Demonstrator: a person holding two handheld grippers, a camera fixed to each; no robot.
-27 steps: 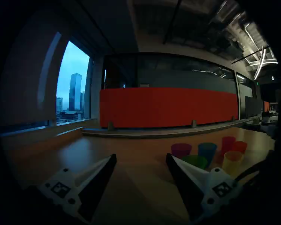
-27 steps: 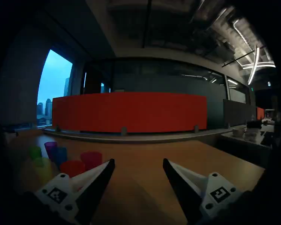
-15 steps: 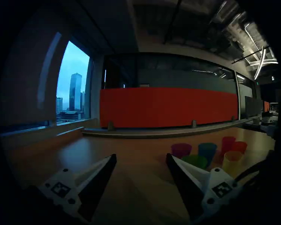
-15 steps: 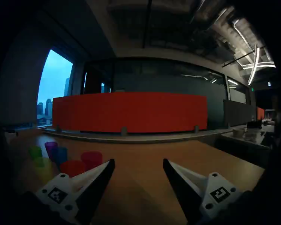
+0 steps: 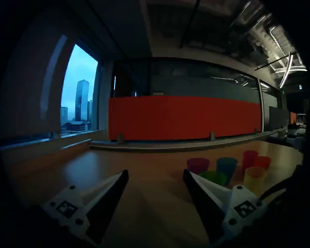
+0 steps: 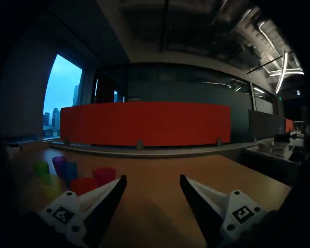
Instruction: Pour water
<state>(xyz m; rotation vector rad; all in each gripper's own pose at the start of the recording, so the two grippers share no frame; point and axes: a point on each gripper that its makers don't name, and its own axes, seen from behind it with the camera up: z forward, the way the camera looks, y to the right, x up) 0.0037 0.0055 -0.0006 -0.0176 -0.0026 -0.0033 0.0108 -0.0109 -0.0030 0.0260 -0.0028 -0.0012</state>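
Dusk-dim office all round: a tall window [image 5: 78, 101] with towers outside, a long red partition [image 5: 184, 118] along the far edge of the wooden bench [image 5: 155, 159], and strip lights [image 5: 289, 68] glowing by the ceiling. Low over the bench, the left tongs [image 5: 155, 171] are spread wide with nothing between the fingers. The right tongs [image 6: 152, 177] are the same, gaping and empty, with bare wood showing through the gap.

The cups [image 6: 70, 169] stand upright in a tight cluster on the bench. In the left gripper view they are off to the right of the tongs; in the right gripper view, off to the left. From the left gripper view I make out a purple cup [image 5: 197, 165], a blue cup [image 5: 227, 164], a green cup [image 5: 213, 177] partly behind the nearer finger, a yellow cup [image 5: 254, 177], a pink cup [image 5: 250, 157] and a red cup [image 5: 262, 162]. Neither tongs touches any of them. I cannot tell whether any cup holds water.
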